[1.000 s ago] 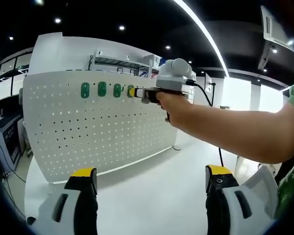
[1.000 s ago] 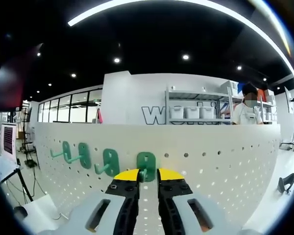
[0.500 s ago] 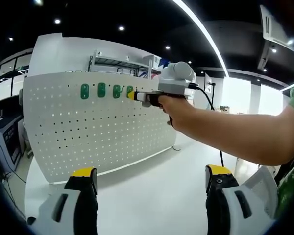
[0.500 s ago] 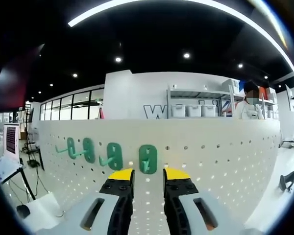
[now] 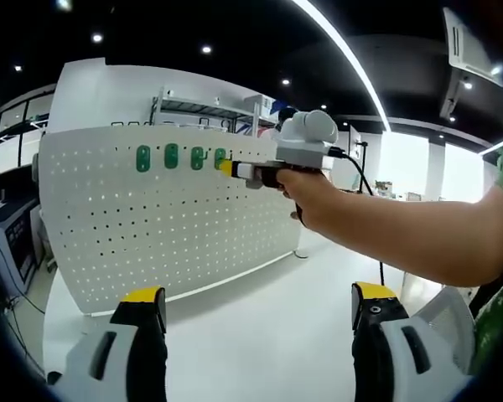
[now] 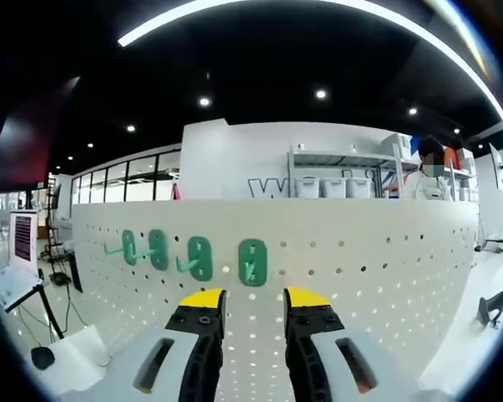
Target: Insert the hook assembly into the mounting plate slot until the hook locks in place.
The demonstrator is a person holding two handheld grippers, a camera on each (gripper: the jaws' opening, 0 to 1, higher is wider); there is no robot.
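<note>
Backing straight off the pegboard (image 6: 377, 251) looks like the step in hand, judging from how things lie: the right gripper (image 6: 254, 295) has its yellow-tipped jaws parted a little and empty, and the nearest hook (image 6: 252, 262), a green plate with a short prong, sits on the board just above and beyond the gap between the fingers. Three more green hooks (image 6: 159, 249) hang in a row to the left of the fingers, on the same line of holes. Whether the nearest hook has truly locked cannot be told from here; it sits flat and level with its neighbours, which suggests it has.

To do this well, draw the gripper away along the prong's own axis, so neither finger clips the prong and levers the plate out. Keep the jaws as they are, wide enough to clear it. Hold the row of hooks in sight while retreating.

In the left gripper view, the left gripper (image 5: 260, 306) hangs well apart from the board, jaws wide open and holding nothing, above the white table (image 5: 260, 318). The right gripper (image 5: 235, 170) appears there near the hook row, held in the person's hand (image 5: 306, 188).
</note>
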